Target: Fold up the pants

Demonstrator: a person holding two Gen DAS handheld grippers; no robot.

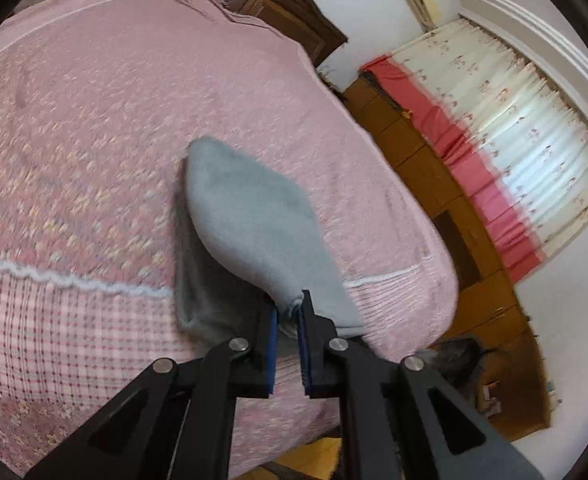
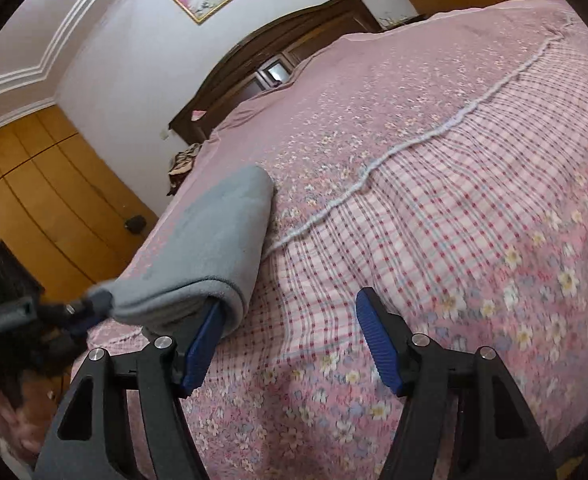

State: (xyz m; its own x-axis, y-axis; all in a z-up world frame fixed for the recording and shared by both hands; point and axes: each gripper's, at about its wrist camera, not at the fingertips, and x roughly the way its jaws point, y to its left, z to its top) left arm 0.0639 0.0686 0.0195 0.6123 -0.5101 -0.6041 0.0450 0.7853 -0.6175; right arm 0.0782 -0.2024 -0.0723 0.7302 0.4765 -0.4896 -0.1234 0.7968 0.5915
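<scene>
One grey pants (image 1: 250, 220) bundle, pink bedspread (image 1: 94, 120)

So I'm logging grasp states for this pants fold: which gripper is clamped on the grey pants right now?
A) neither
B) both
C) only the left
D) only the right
C: the left gripper has its blue pads pinched on a corner of the grey pants, while the right gripper stands wide open, one finger tucked under the folded edge and the other over the pink bedspread.
</scene>
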